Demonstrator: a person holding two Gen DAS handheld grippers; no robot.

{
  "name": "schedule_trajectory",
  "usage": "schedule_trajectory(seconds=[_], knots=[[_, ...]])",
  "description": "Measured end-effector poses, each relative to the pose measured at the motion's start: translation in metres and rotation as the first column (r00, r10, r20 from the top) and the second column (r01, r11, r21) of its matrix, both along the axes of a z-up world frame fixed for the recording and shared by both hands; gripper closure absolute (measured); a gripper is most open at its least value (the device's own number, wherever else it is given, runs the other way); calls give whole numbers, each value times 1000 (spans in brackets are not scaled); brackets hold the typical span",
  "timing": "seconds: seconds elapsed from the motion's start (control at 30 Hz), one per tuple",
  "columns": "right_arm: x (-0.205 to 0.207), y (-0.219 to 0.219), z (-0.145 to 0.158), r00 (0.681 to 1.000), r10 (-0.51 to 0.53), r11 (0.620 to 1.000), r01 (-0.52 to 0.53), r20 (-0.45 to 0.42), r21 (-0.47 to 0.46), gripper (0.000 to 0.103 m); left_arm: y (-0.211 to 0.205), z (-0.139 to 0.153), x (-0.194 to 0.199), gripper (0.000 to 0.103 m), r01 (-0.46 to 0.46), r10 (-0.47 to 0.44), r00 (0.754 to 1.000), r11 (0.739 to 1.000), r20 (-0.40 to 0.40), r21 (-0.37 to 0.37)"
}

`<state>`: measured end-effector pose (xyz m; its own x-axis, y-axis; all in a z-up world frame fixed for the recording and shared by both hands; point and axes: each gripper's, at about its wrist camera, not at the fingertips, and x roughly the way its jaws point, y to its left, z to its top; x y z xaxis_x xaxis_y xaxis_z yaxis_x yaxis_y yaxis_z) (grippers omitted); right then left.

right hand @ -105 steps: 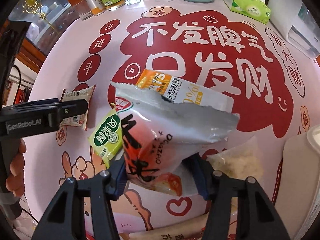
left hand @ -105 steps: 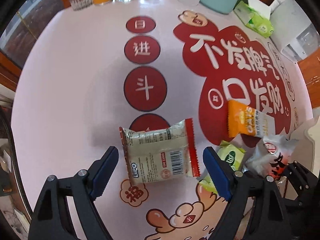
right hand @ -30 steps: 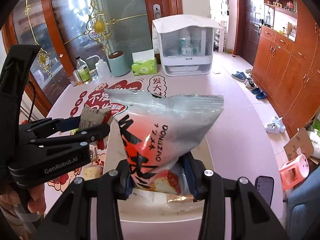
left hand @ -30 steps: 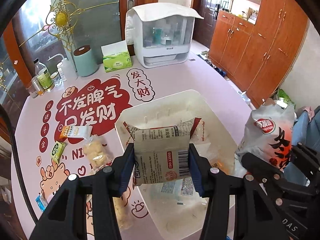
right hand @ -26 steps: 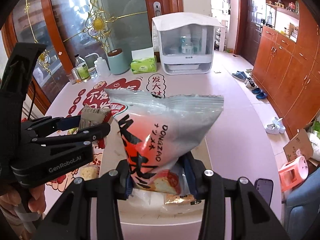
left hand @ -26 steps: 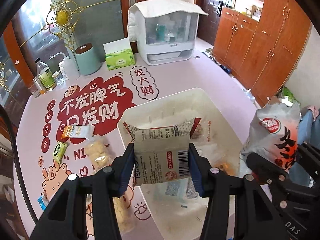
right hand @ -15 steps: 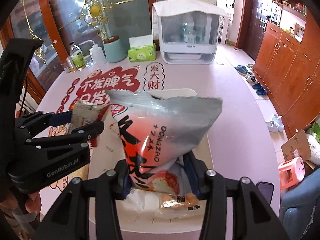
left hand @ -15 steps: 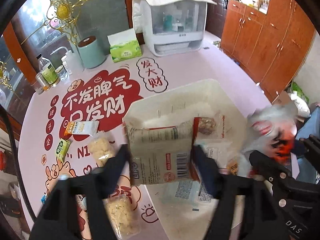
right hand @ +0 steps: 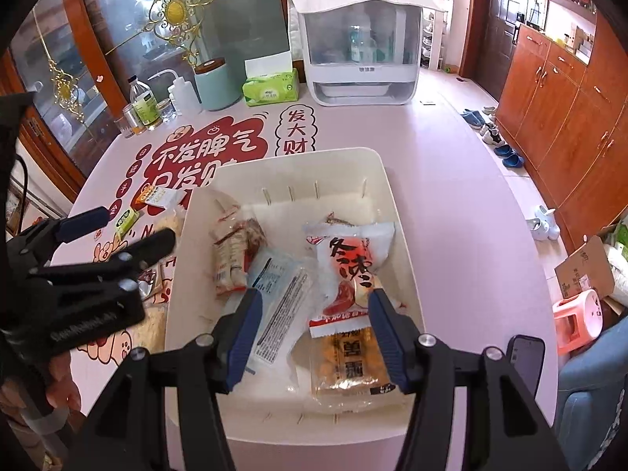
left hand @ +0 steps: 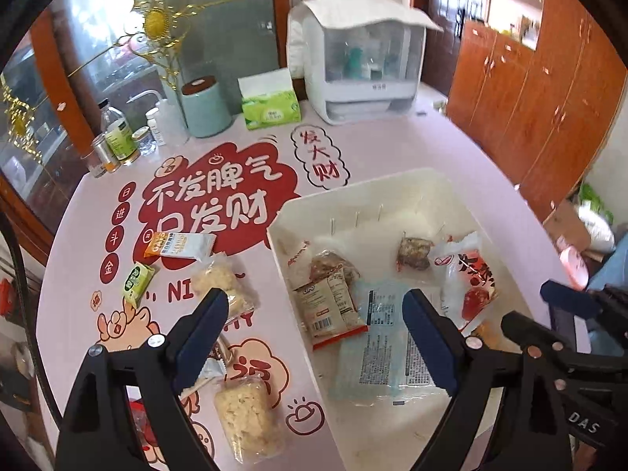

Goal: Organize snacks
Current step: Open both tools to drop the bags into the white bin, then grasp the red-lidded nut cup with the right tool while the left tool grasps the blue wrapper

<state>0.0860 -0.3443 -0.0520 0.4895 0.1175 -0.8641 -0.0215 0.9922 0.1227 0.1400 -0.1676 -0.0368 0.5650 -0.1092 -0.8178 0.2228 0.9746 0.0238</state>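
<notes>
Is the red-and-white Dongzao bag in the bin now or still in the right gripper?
In the bin. The red-and-white bag lies flat inside the white bin, and the right gripper above it is open and empty.

"发大财" on tablecloth (right hand: 251, 125), "DAS" on right hand-held gripper (left hand: 581, 428)

You're working over a smooth, slightly glossy cream plastic bin (right hand: 396, 212), and the packets in it are shiny crinkled film: the red-and-white snack bag (right hand: 349, 271), the beige packet (left hand: 331, 308) with its red edge, and a clear wrapper (right hand: 278, 302) printed with text. Your gripper fingers (right hand: 241, 337) carry ribbed matt blue pads on matt black plastic arms with small bright metal screws. Behind you see a smooth pink printed table cover (left hand: 392, 145), glossy brown wood cabinets (right hand: 561, 117) and a soft green paper tissue pack (left hand: 271, 108).
</notes>
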Motion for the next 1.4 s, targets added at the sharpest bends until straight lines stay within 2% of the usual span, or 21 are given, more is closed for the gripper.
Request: schedule_trajectory(seconds=[0.17,0.27,0.43,0.6,0.7,0.8,0.9,1.0,1.1,1.23,1.4], knots=[[-11,1,-8,1000,-8,1000,8,-13,17,46,13,-3,-22,13,-16,17,1000,999,24,-28],[-18,1,-11,1000,-18,999,19,-24,42,46,16,-5,-37,13,-19,19,999,1000,43,-21],[-28,6,-2,1000,-12,998,11,5,55,46,22,1,-59,13,-3,4,997,1000,72,-13],[-32,14,8,999,11,997,-13,34,76,46,35,10,-67,13,-15,15,999,1000,41,7],[-33,23,12,998,35,996,-39,49,79,46,55,15,-72,13,-60,60,998,998,34,-5],[-31,36,14,996,67,993,-72,54,95,46,84,21,-76,13,-120,120,992,993,39,-7],[-27,58,15,992,110,989,-115,58,95,46,122,27,-81,13,-189,187,980,982,63,23],[-23,80,15,988,144,984,-149,59,100,46,158,32,-84,13,-259,253,963,964,96,62],[-20,102,16,982,177,977,-183,62,107,46,205,33,-84,13,-344,334,937,935,105,90],[-14,139,18,972,228,965,-234,63,115,46,262,29,-79,13,-424,418,905,900,77,101],[-7,181,14,964,262,957,-266,48,120,46,315,8,-67,13,-442,445,896,887,10,133]])
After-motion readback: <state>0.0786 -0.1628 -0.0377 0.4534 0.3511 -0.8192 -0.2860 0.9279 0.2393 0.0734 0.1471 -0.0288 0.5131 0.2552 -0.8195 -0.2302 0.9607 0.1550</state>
